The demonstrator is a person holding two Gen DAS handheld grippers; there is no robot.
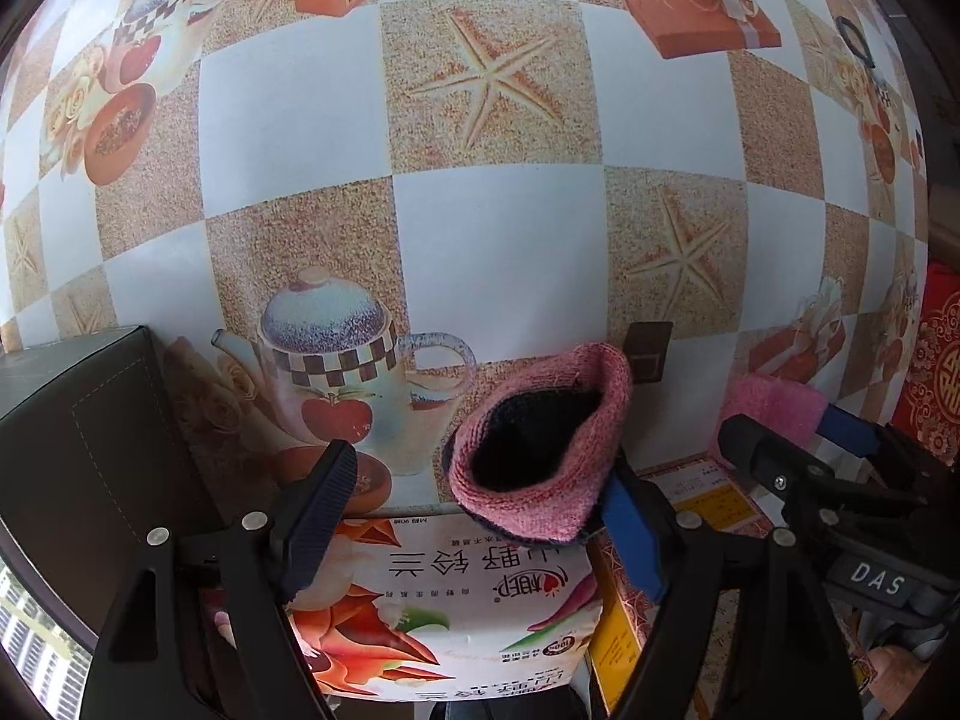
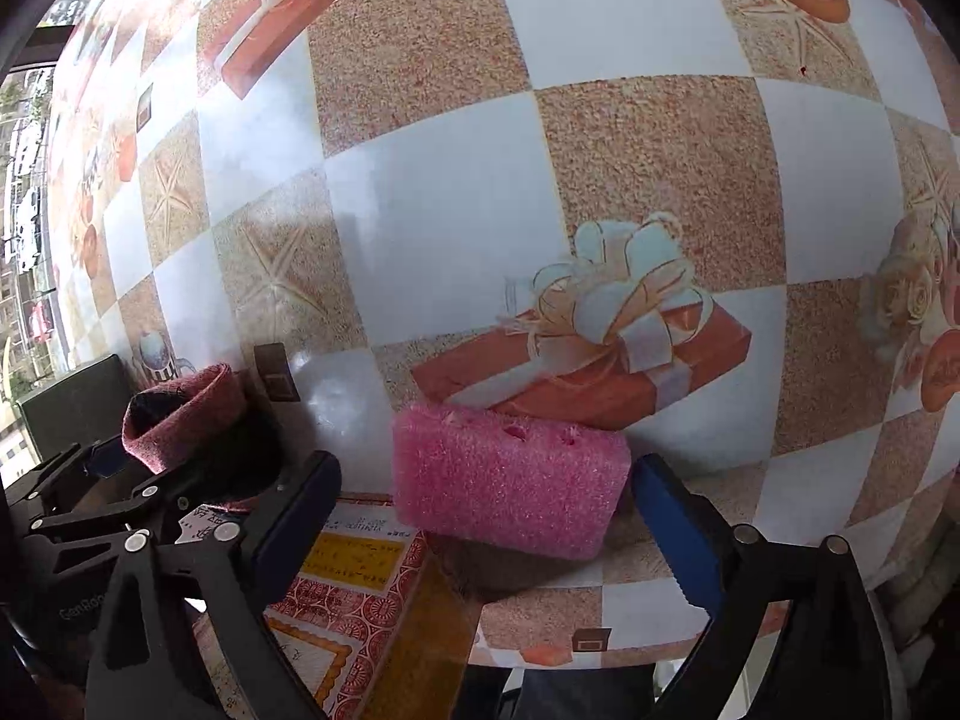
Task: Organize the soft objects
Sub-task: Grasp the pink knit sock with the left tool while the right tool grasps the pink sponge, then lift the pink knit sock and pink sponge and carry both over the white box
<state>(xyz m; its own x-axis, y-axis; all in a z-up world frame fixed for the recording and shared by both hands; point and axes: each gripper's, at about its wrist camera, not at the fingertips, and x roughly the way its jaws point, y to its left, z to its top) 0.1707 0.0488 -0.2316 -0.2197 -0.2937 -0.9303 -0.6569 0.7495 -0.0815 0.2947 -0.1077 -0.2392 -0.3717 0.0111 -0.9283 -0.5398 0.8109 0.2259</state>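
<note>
A pink knitted sock with a dark inside (image 1: 543, 450) hangs off my left gripper's right finger, opening toward the camera. My left gripper (image 1: 474, 516) is open, jaws wide apart, over a printed white pack (image 1: 456, 606). The sock also shows at the left of the right wrist view (image 2: 186, 414). A pink foam sponge (image 2: 510, 480) lies between the fingers of my right gripper (image 2: 480, 528), which is open; its right finger touches the sponge's end. The sponge also shows in the left wrist view (image 1: 780, 408).
The table (image 1: 492, 240) has a checked cloth with teapots, starfish and gift boxes. A dark box (image 1: 78, 450) stands at the left. A red and yellow patterned carton (image 2: 360, 612) lies under the right gripper. A red decorated item (image 1: 936, 372) is at the right edge.
</note>
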